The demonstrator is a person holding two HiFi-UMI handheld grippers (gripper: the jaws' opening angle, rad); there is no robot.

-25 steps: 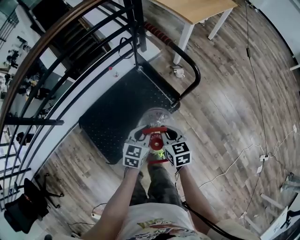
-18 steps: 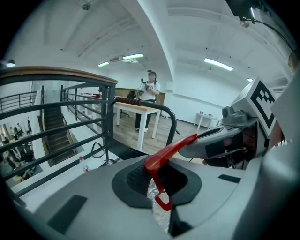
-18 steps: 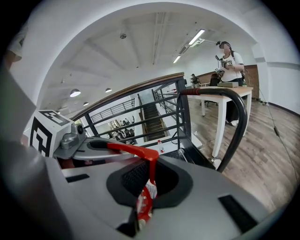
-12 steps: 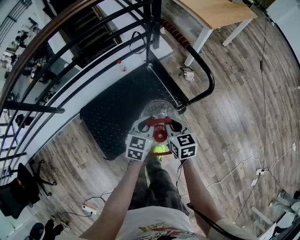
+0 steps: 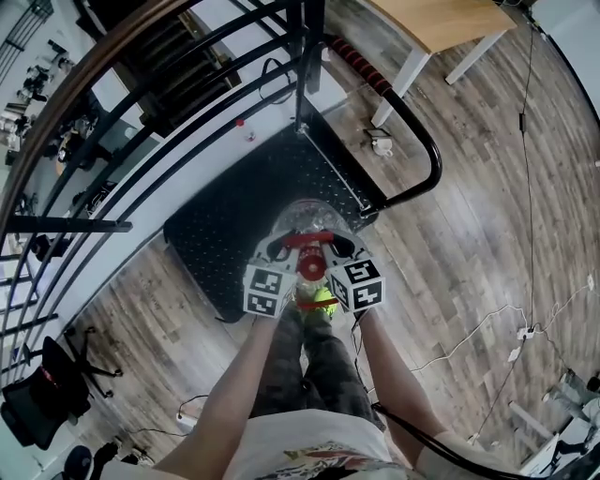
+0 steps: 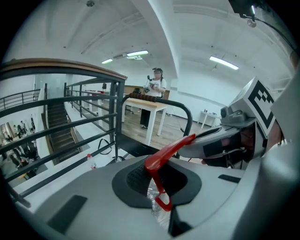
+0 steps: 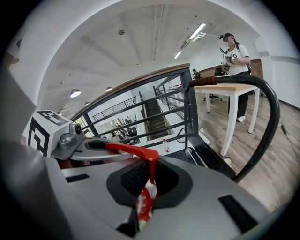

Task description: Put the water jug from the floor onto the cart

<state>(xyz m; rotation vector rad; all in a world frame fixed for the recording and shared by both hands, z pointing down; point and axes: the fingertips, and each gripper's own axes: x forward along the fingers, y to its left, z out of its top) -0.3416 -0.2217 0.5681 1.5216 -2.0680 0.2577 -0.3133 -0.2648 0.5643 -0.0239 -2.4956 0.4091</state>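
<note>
Left claw (image 5: 282,249) and right claw (image 5: 341,247) are being clamped on one red handle (image 5: 308,239).
Both pairs of jaws are being squeezed nearly together on the thin handle from opposite sides; the clear water jug (image 5: 302,217) is being carried beneath them, over the near edge of the black cart (image 5: 230,225) deck.

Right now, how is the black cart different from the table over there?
The cart has a flat black deck lying low to the floor; the table has a light wooden top raised on white legs. The cart has a curved black push handle; the table has none. The cart lies right by the water jug; the table stands farther off. Both rest on that wooden floor.
</note>
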